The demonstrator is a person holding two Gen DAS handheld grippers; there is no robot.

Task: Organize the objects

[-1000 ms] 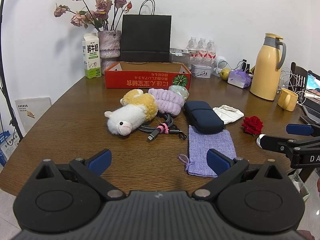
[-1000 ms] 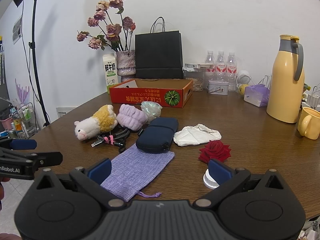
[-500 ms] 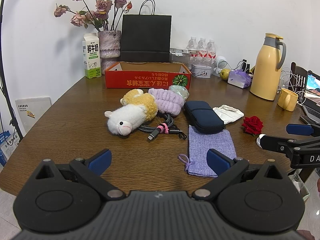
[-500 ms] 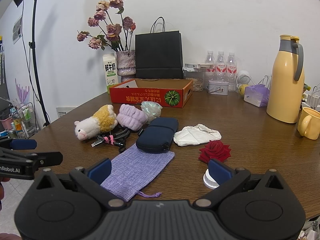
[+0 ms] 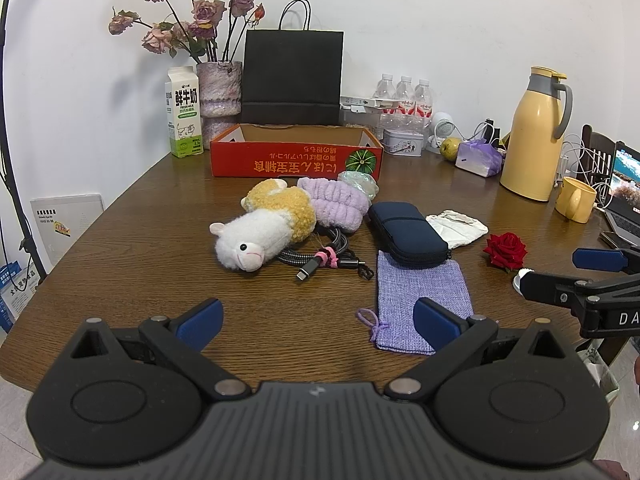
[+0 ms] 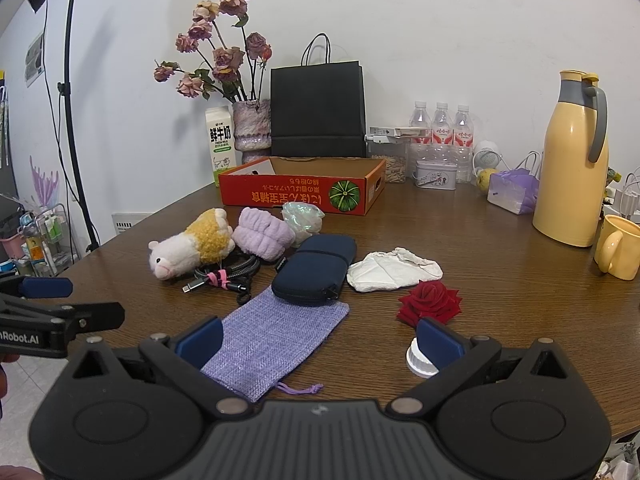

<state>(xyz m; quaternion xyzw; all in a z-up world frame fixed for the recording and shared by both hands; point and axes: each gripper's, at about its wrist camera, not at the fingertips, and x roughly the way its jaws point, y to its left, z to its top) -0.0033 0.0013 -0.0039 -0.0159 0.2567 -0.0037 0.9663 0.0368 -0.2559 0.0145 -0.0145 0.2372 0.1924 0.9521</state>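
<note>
Brown wooden tabletop (image 5: 120, 248) is carrying a lilac woven pouch (image 5: 420, 300) near its front edge; I am holding my left gripper (image 5: 318, 318) and right gripper (image 6: 318, 338) spread apart, empty.

Almost nothing differs from the pictures a second and half a second ago. In the left wrist view the right gripper (image 5: 560, 272), seen from the side at the right edge, has crept very slightly toward that edge; the shift is too small to be sure of. In the right wrist view the left gripper (image 6: 76, 300), at the left edge, shows no shift that can be made out.
</note>
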